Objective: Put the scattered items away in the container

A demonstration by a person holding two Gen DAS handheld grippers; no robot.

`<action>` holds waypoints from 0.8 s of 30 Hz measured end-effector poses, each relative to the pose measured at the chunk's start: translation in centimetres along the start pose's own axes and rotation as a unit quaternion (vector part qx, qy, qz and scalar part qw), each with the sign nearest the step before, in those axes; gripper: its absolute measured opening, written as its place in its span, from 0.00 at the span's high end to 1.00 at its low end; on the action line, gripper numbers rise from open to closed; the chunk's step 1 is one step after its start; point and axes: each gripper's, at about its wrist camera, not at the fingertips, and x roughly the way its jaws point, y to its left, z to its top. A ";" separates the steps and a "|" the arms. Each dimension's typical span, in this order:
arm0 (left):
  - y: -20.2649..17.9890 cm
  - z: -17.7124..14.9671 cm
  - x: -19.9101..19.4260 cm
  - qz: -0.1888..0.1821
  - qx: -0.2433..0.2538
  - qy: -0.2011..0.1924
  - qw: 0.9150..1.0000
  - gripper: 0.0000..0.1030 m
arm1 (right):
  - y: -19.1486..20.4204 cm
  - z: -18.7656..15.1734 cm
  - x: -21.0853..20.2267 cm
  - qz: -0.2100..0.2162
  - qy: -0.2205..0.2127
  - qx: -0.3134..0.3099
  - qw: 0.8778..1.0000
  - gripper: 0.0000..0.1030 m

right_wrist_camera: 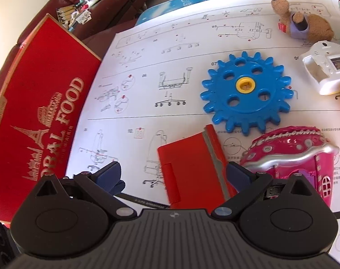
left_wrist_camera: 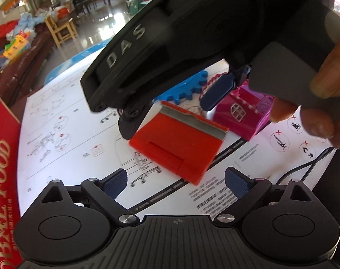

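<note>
**A:** What do you have on the left wrist view?

**B:** My left claw (left_wrist_camera: 176, 185) sits at the bottom of the frame with its blue pads spread wide and nothing between them. Just above it, in the centre, the red flat case (left_wrist_camera: 178, 146) lies on the big instruction sheet (left_wrist_camera: 80, 116) that covers the tabletop. My right claw (left_wrist_camera: 167, 109) comes in from the upper right, held by a hand (left_wrist_camera: 326, 85) at the right edge. One black tip is right at the case's upper left corner; I can't tell whether it touches. Its blue pad (left_wrist_camera: 217, 92) hangs above the case's grey strip.

**A:** And the right one, is it open?

**B:** Yes. On the right wrist view the right claw (right_wrist_camera: 174, 177) is spread, and the red flat case (right_wrist_camera: 192, 170) lies between its fingers at lower centre, partly hidden under the claw body. No pad presses on it.

**A:** What else is around?

**B:** The blue gear (right_wrist_camera: 246, 94) with a yellow hub lies just above the case, near the middle of the frame. The pink toy house (right_wrist_camera: 293, 159) stands at the lower right, just beside the right finger. A white toy (right_wrist_camera: 324, 67) is at the right edge and a plush bear (right_wrist_camera: 304, 22) at the upper right.

**A:** The container?

**B:** The red box (right_wrist_camera: 42, 116), printed with gold lettering, fills the left side of the frame, beside the sheet's left edge. In the left wrist view only a strip of it shows along the left edge.
</note>
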 end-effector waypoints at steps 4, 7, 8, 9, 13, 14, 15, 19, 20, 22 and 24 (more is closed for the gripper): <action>-0.1 0.5 1.2 -0.013 -0.008 0.010 1.000 0.12 | -0.4 0.1 0.5 0.006 0.010 0.003 1.000 0.03; 0.6 0.8 2.4 -0.035 -0.037 0.034 0.998 0.23 | -0.3 0.0 0.9 0.004 0.016 0.003 1.000 0.03; 0.8 0.8 2.7 -0.039 -0.045 0.039 0.997 0.24 | -0.2 0.0 1.0 0.003 0.018 0.004 1.000 0.04; 1.1 0.8 2.9 -0.039 -0.050 0.042 0.997 0.24 | -0.2 -0.1 1.1 0.002 0.019 0.006 1.000 0.03; 1.6 0.6 3.1 -0.031 -0.056 0.039 0.997 0.24 | -0.4 -0.3 1.2 -0.008 0.012 0.006 1.000 0.11; 1.7 0.6 3.2 -0.032 -0.056 0.039 0.997 0.24 | -0.6 -0.3 1.3 -0.014 0.012 0.011 1.000 0.18; 1.8 0.6 3.2 -0.032 -0.055 0.038 0.997 0.24 | -0.9 -0.4 1.5 -0.018 0.015 0.020 1.000 0.23; 1.9 0.5 3.4 -0.031 -0.051 0.036 0.998 0.21 | -1.6 -0.9 1.3 -0.006 0.014 0.046 0.999 0.35; 2.0 0.5 3.5 -0.031 -0.051 0.036 0.998 0.20 | -1.6 -1.1 1.3 -0.003 0.018 0.051 0.999 0.35; 2.3 0.4 3.6 -0.035 -0.052 0.037 0.997 0.16 | -1.4 -1.4 1.1 0.006 0.023 0.057 0.998 0.35; 2.6 0.2 3.4 -0.036 -0.049 0.036 0.998 0.15 | -1.3 -1.7 0.8 0.011 0.021 0.062 0.998 0.35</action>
